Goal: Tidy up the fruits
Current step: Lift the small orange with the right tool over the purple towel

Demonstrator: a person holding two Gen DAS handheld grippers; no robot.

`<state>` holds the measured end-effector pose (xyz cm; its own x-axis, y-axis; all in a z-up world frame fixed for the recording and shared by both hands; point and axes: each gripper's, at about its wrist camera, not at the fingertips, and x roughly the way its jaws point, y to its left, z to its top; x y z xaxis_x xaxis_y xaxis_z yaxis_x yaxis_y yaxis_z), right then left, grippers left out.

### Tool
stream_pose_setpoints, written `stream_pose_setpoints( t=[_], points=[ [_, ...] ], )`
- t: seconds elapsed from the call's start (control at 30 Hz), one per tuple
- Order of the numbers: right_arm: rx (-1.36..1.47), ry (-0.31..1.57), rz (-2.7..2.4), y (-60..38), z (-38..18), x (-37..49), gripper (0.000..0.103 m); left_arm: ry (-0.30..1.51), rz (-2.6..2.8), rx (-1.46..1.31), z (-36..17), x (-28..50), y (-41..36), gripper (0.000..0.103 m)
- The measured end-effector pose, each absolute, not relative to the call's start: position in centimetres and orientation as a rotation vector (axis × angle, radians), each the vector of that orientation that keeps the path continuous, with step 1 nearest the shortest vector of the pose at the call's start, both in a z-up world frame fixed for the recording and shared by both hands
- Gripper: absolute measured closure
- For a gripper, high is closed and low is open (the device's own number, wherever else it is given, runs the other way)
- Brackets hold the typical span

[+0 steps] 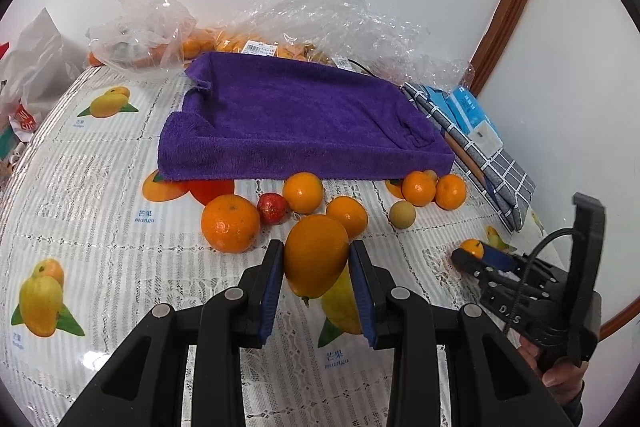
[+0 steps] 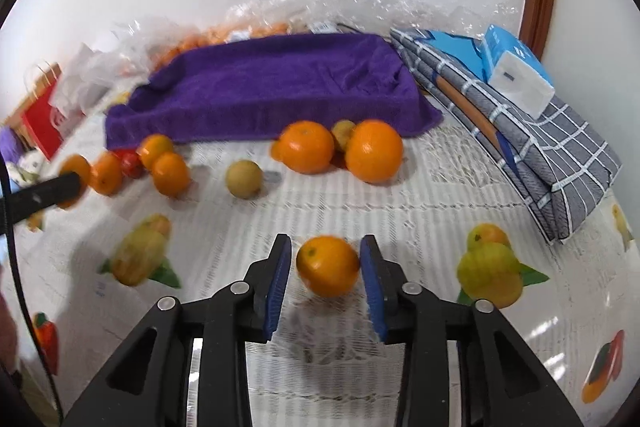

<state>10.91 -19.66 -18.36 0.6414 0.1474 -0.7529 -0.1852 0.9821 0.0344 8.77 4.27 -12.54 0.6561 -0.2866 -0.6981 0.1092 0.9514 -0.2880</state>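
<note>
- the surface (image 1: 100, 187), under a fruit-print cloth, is where all the loose fruit lies, so i'd judge the sorting barely begun.
- the purple towel (image 1: 296, 115), spread over what looks like a shallow tray at the back, lies bare on top in both views; if that is where the fruit goes, nothing has landed there yet.
- clear plastic bags (image 1: 152, 27) against the wall hold more orange fruit, not unpacked as far as i can see.
- the left tool (image 1: 316, 267) is clamped on an orange (image 1: 316, 255), both blue pads against its sides; it seems lifted clear of the surface, in front of the loose cluster.
- the right tool (image 2: 326, 267) has a smaller orange (image 2: 328, 265) between its pads; the picture is blurred, the right pad meets the skin, the left shows a sliver of gap, so i cannot tell whether it is truly gripped.
- left to do: a big orange (image 1: 230, 223), a mid orange (image 1: 303, 192), another (image 1: 347, 215) just behind the held one, and a pair (image 1: 434, 189) by the towel's front edge.
- smallest: a red fruit (image 1: 273, 207) and a pale round one (image 1: 402, 214), both untouched.
</note>
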Motion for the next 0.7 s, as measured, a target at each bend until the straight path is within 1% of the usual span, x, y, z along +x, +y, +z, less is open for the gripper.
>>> stream_pose_setpoints(
  t=[0.03, 0.07, 0.3, 0.5, 0.7],
  points=[
    [-0.038, 0.869, 0.194, -19.9, -18.6, 11.1, 0.067, 0.827, -0.226, -0.228, -12.6, 8.7, 4.2, 0.072],
    [-0.025, 0.871, 0.195, -20.1, -18.9, 11.1, 0.071, 0.826, -0.226, -0.226, -12.6, 8.8, 4.2, 0.072],
    [-0.01, 0.803, 0.212, -20.5, -17.0, 10.3, 0.071, 0.815, -0.223, -0.225, -11.9, 9.1, 3.9, 0.072],
    [-0.007, 0.757, 0.224, -20.3, -14.1, 11.0, 0.071, 0.785, -0.211, -0.226, -9.8, 10.1, 4.1, 0.072],
    [0.01, 0.724, 0.205, -20.3, -11.1, 13.5, 0.071, 0.751, -0.182, -0.248, -7.2, 12.9, 4.8, 0.072]
  ],
)
